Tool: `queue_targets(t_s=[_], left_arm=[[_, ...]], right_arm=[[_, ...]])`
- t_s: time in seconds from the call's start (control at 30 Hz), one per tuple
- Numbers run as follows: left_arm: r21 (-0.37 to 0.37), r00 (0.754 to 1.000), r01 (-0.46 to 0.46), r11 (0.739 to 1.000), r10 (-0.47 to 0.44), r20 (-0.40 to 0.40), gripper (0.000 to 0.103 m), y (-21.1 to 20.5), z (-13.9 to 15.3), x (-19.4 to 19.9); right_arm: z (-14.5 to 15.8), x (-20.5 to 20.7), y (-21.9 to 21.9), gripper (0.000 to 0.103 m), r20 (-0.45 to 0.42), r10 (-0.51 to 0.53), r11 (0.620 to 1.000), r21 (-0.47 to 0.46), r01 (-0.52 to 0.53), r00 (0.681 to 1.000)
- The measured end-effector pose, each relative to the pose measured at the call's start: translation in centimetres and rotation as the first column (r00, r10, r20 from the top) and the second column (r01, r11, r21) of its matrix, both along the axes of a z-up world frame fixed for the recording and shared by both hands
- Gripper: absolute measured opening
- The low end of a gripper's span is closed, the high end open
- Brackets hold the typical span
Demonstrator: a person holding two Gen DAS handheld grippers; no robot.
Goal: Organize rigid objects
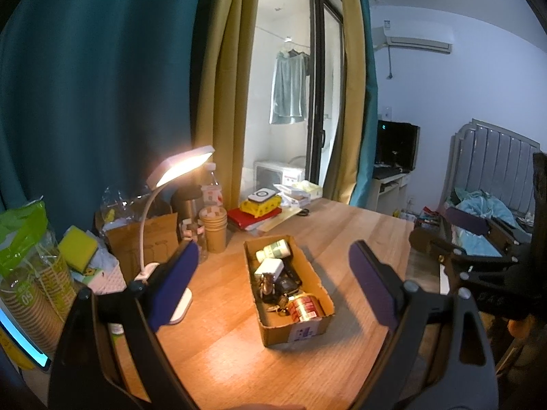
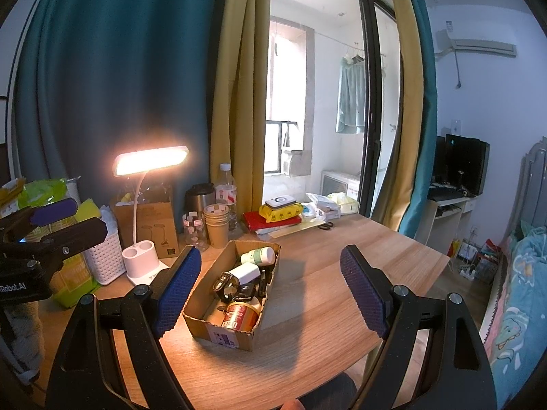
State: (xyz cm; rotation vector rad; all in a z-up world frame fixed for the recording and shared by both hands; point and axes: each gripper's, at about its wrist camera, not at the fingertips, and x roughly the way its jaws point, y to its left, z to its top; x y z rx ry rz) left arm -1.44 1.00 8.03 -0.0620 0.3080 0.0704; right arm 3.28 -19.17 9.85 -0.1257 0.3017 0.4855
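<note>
A cardboard box (image 1: 309,333) (image 2: 224,336) sits on the wooden desk (image 1: 359,229). It holds a white-green bottle (image 1: 273,249) (image 2: 258,255), a white charger (image 1: 270,268) (image 2: 244,272), a red can (image 1: 305,306) (image 2: 239,314) and dark items, among them a watch (image 2: 224,285). My left gripper (image 1: 273,287) is open and empty, raised above and in front of the box. My right gripper (image 2: 270,290) is open and empty, also raised in front of the box. The left gripper also shows at the left edge of the right wrist view (image 2: 51,218).
A lit desk lamp (image 2: 150,160) stands left of the box, with a white basket (image 2: 106,256), paper cups (image 2: 217,222), a bottle (image 2: 226,191) and a thermos (image 2: 198,198) behind. Books and a yellow pack (image 2: 280,213) lie at the back. A bed (image 2: 523,290) is right.
</note>
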Motion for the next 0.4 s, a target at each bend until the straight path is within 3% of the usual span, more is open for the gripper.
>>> queue_targets(t_s=[0.4], left_arm=[[0.01, 1.0, -0.002, 1.0, 0.002, -0.005, 0.091, -0.37, -0.09, 0.1]], right_arm=[[-0.25, -0.29, -0.08, 0.086, -0.002, 0.005, 1.0, 0.0, -0.005, 1.0]])
